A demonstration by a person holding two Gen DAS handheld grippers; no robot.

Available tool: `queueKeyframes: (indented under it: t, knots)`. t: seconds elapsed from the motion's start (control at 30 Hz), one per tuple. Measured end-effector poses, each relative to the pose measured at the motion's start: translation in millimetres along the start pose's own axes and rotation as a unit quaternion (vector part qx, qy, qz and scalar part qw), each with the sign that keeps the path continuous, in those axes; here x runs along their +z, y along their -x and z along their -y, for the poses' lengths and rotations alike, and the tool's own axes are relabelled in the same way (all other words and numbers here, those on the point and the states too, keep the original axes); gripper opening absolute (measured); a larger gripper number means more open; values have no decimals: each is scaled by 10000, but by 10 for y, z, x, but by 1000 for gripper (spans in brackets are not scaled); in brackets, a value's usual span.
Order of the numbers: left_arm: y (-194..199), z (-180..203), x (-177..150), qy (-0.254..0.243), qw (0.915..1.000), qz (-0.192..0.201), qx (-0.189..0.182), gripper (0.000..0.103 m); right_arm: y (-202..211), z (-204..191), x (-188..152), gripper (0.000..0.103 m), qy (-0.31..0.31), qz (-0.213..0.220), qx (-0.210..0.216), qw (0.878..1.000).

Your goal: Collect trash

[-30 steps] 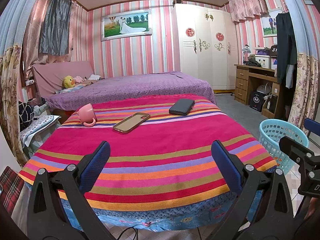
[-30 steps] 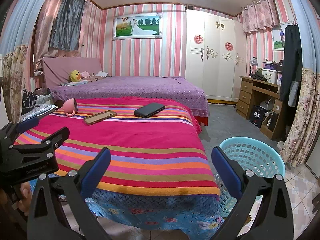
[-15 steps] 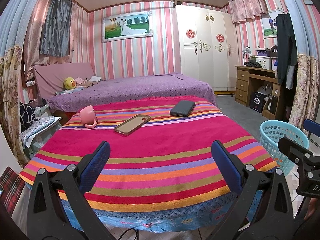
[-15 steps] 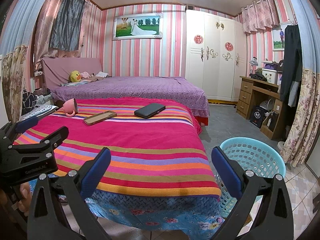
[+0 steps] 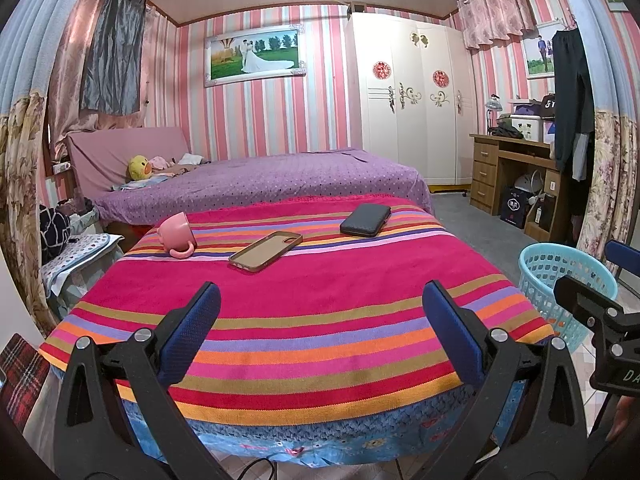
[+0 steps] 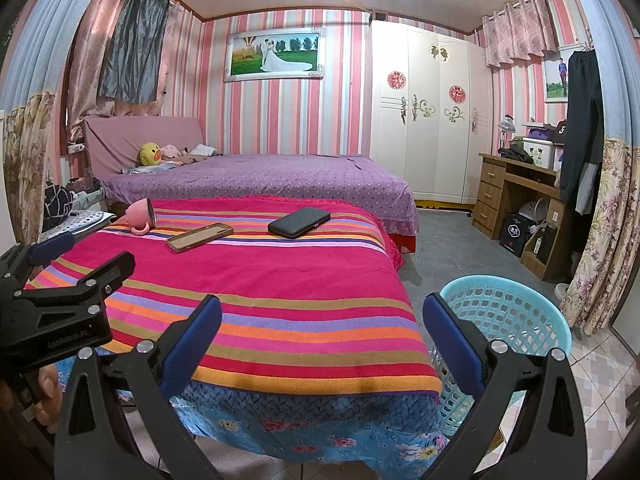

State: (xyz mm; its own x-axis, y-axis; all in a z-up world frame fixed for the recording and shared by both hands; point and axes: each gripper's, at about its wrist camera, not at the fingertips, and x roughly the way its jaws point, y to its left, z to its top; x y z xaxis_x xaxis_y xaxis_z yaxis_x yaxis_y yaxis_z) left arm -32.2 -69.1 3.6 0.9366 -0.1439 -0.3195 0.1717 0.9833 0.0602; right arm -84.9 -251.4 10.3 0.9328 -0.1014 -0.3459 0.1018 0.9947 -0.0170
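Note:
A table under a pink striped cloth [image 5: 312, 296] [image 6: 260, 276] carries a pink mug [image 5: 176, 234] [image 6: 140, 213] lying on its side at the far left, a brown phone case [image 5: 266, 250] [image 6: 200, 237] and a black wallet [image 5: 366, 220] [image 6: 299, 222]. A light blue mesh basket [image 5: 560, 276] [image 6: 508, 312] stands on the floor to the table's right. My left gripper [image 5: 320, 336] is open over the table's near edge, holding nothing. My right gripper [image 6: 320, 336] is open too, above the table's near right corner and the basket's left rim.
A purple-covered bed [image 5: 260, 180] lies behind the table. A white wardrobe [image 5: 408, 96] and a wooden desk [image 5: 512, 172] stand at the right. A low side stand with clutter [image 5: 76, 252] sits left of the table. Grey floor [image 6: 452, 248] is open between bed and desk.
Both views have shifted only slightly; the table's things sit a touch higher in the left wrist view. Both grippers stay open.

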Motion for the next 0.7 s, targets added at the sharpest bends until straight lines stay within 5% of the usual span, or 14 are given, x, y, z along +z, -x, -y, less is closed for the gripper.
queueKeyframes:
  t: [0.7]
  knots:
    - [3, -8, 42, -23, 10000, 39, 0, 98, -5, 26, 51, 98, -24, 34, -32, 10000]
